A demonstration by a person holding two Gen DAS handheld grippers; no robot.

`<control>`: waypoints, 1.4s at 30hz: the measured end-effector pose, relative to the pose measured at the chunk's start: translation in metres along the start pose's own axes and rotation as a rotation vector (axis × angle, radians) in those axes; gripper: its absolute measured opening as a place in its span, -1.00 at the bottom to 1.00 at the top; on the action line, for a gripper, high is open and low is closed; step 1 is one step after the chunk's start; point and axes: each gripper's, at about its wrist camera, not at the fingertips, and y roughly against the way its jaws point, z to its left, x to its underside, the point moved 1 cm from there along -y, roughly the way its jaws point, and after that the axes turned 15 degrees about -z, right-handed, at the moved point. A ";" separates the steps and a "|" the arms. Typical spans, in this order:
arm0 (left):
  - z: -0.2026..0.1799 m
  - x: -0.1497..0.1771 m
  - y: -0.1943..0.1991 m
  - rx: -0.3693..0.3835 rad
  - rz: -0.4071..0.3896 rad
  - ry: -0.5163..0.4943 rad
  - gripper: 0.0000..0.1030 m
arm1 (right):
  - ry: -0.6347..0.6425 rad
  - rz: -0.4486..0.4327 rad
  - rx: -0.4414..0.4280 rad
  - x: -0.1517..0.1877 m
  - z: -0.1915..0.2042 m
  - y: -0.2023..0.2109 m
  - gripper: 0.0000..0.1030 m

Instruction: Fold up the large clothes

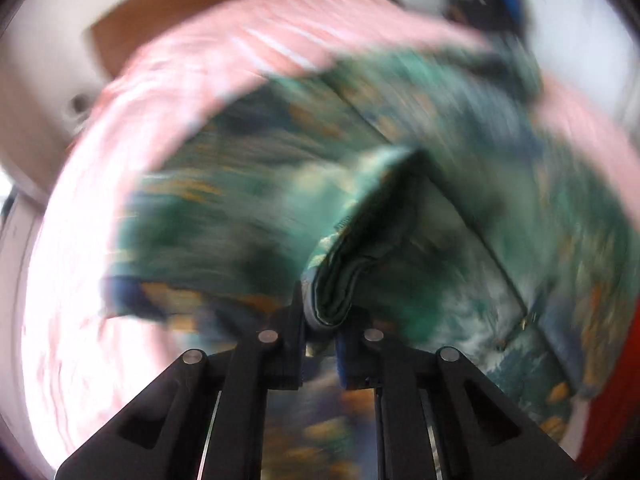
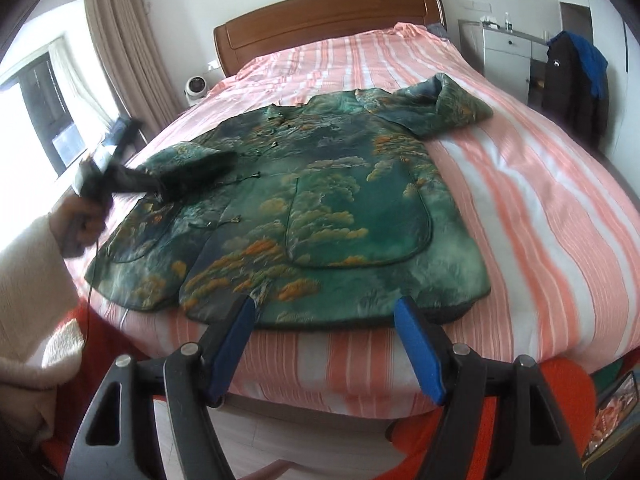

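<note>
L wrist view: left claw (image 1: 326, 312) is sitting clamped on a folded edge of the green jacket (image 1: 420, 168), w/ the bunched layers showing between its 2 black fingers (image 1: 294, 336). The held fold is rising away from the claw as a ridge. Rest of the jacket is lying spread beyond it, heavily blurred. The bed (image 1: 260, 52), in pink-striped cover, is showing around the jacket on the L and top. Wooden headboard (image 1: 132, 28) is sitting at upper L, also blurred.

R wrist view: right claw (image 2: 326, 340) is standing apart, nothing between its 2 blue pads (image 2: 236, 344), just at the near hem of the jacket (image 2: 320, 200); contact w/ the hem can't be told. Jacket is lying front-up across the middle of the bed (image 2: 520, 200), collar toward the headboard (image 2: 328, 16). 1 sleeve (image 2: 444, 108) is lying out toward the far R; the other sleeve (image 2: 188, 164) is lifted at the L, gripped by the left claw (image 2: 160, 188). A person's hand (image 2: 80, 224), in a cream sleeve (image 2: 28, 280), is holding that tool. Curtain (image 2: 116, 48) is hanging at far L. Dark coat (image 2: 572, 76) is hanging at far R.
</note>
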 end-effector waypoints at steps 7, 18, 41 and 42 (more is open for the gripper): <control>0.224 0.053 0.098 -0.369 -0.090 0.514 -0.70 | -0.036 -0.034 -0.009 -0.001 -0.005 -0.004 0.40; 0.295 0.200 0.143 -0.672 0.030 0.868 0.27 | -0.023 0.037 -0.022 -0.017 -0.017 -0.022 0.40; 0.015 0.089 0.064 -0.320 -0.005 0.401 0.72 | 0.743 0.414 0.476 -0.244 -0.127 -0.417 -0.46; 0.017 0.092 0.062 -0.322 -0.003 0.403 0.72 | 0.634 0.369 0.489 -0.249 -0.145 -0.410 -0.70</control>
